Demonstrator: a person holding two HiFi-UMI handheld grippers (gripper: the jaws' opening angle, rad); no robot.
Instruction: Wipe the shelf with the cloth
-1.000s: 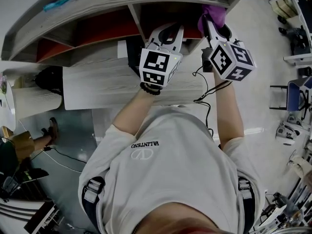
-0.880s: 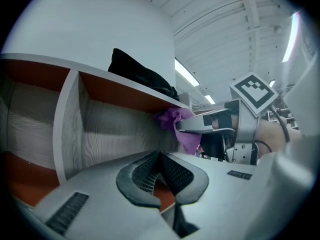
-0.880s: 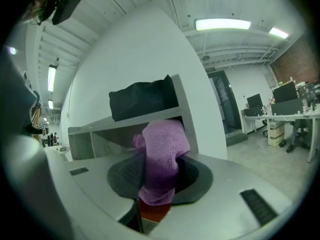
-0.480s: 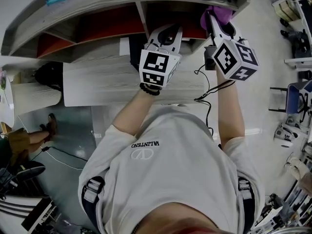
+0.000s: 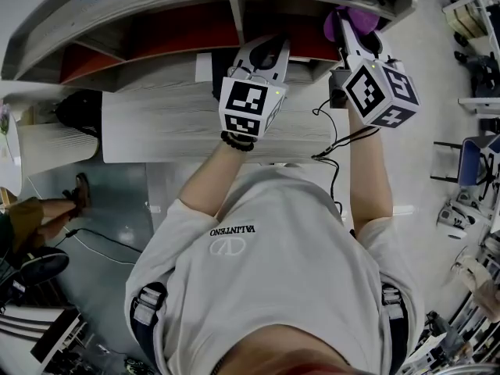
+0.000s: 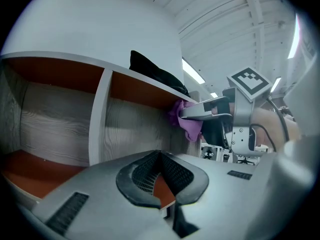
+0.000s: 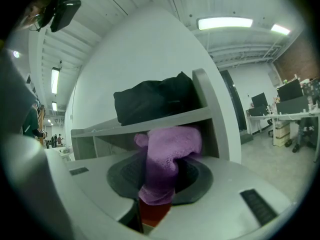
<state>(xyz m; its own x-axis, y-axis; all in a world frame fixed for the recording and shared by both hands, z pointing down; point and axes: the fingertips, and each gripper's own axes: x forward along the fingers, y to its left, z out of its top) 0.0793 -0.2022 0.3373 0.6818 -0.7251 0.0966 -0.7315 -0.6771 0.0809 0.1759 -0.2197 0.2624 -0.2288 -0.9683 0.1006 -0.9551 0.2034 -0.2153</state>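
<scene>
Where the shelf [image 5: 156, 2] opens into its right-hand compartment, the right gripper [image 5: 349, 31] is raised, jaws clamped on the cloth [image 5: 353, 20].

Item 1, cloth: purple, fleecy, bunched. It is pinched between the right jaws, with a fold hanging below them and a larger wad pushed out ahead. It sits just under the top board, near the shelf's right end wall [image 7: 212, 114]. It probably touches the board's underside, though the angle leaves that unsettled.

Item 2, left gripper [image 5: 264, 51]: jaws together at the tips, nothing between them. It is pointed into the shelf beside the upright divider [image 6: 100, 116], to the left of the right gripper.

Item 3, shelf: pale grey wood grain outside, red-brown inner faces, split by the divider into compartments.

Item 4, black bag [image 7: 155, 101]: soft, slumped, lying on the shelf's top board above the cloth.

Item 5, desk [image 5: 156, 131]: pale wood grain, below the shelf front, beneath both forearms.

Item 6, cable [image 5: 334, 143]: black, trailing from the right gripper across the desk edge.
</scene>
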